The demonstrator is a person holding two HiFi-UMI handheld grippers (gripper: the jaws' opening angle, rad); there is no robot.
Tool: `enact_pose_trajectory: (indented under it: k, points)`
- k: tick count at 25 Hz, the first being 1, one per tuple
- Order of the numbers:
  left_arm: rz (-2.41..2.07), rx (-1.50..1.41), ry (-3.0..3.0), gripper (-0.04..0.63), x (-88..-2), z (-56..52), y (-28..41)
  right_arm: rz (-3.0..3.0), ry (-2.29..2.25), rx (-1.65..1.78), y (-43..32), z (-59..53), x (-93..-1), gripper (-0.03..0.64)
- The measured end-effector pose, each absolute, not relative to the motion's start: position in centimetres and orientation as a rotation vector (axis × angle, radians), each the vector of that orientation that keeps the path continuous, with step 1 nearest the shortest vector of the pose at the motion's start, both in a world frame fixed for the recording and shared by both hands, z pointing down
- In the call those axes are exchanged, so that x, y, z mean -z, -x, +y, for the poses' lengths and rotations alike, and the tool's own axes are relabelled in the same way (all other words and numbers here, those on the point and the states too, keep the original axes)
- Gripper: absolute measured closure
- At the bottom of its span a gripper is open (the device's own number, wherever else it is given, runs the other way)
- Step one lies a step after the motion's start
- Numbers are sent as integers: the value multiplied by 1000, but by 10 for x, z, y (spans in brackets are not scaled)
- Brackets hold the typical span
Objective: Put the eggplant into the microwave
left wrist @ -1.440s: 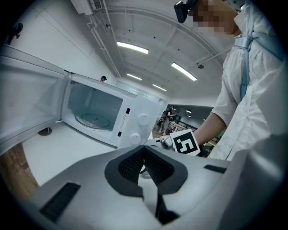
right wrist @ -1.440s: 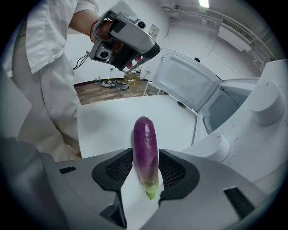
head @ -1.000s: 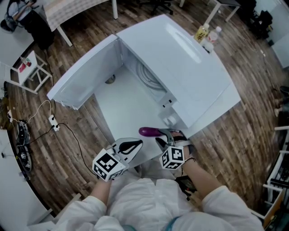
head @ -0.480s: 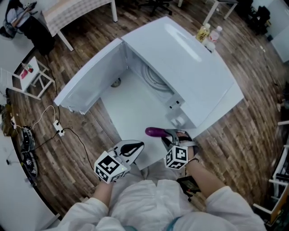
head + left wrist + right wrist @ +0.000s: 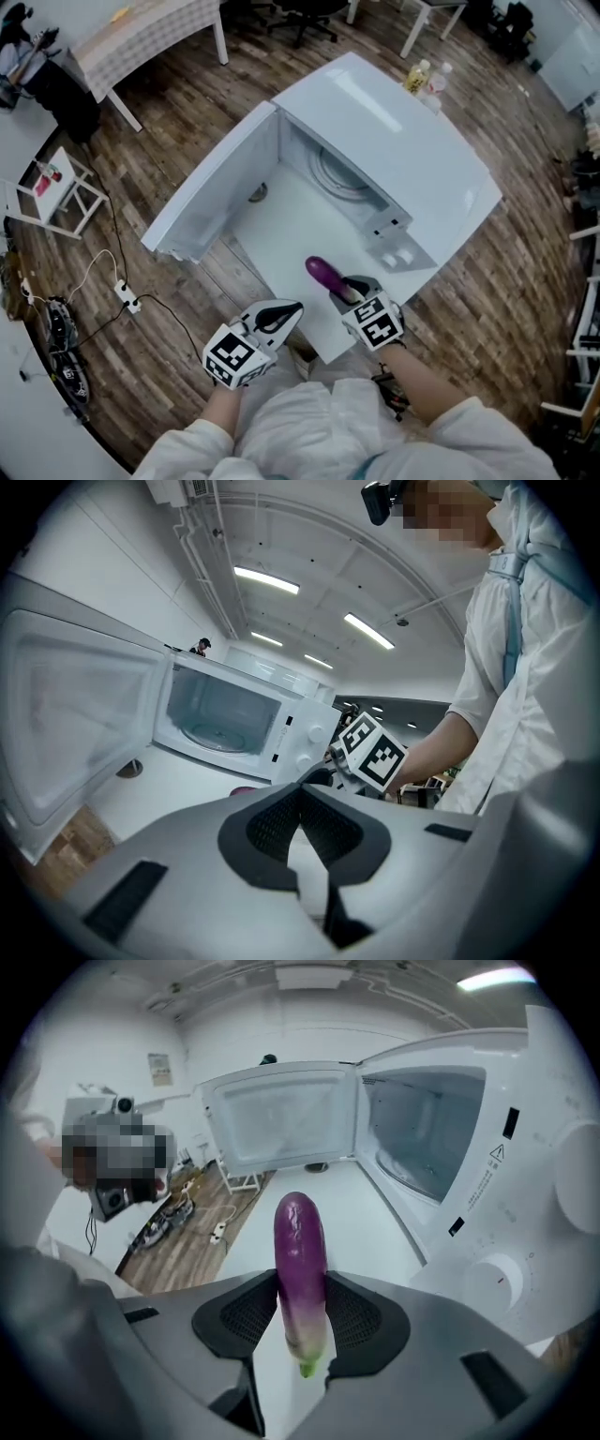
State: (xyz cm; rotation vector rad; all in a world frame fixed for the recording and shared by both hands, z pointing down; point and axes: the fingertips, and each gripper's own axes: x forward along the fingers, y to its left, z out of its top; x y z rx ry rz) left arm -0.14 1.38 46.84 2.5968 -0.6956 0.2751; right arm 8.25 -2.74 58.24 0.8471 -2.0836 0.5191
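The white microwave [image 5: 394, 150] stands on a white table [image 5: 281, 234] with its door [image 5: 211, 183] swung open to the left and its cavity [image 5: 328, 169] bare. My right gripper [image 5: 345, 289] is shut on the purple eggplant [image 5: 323, 274] just in front of the microwave's control panel. In the right gripper view the eggplant [image 5: 300, 1260] sticks out between the pads of the right gripper [image 5: 302, 1283], green stem end nearest me, tip towards the open door [image 5: 281, 1115]. My left gripper [image 5: 286, 311] hovers shut and empty to the left. The left gripper [image 5: 300, 794] faces the microwave [image 5: 234, 714].
Two bottles [image 5: 427, 75] stand behind the microwave. A power strip with cables [image 5: 127, 295] lies on the wood floor at the left, near a small white side table [image 5: 56, 183]. The table's front edge is close to my body.
My right gripper has rolled, so the eggplant now points away towards the microwave instead of to the left. Both grippers have moved forward over the table.
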Motion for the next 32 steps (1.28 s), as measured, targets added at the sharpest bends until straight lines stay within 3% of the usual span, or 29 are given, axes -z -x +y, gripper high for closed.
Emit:
enact_pose_trajectory:
  k: [15,32]
  points:
    - [-673,-261,-2705,594,-478,-26,52,-2142,-1281,-1144,-34,-69,-556,437]
    - [-876,-212,-2752,592,-489,-145,36,-2162,-1519,-830,-48,-188,-531,437]
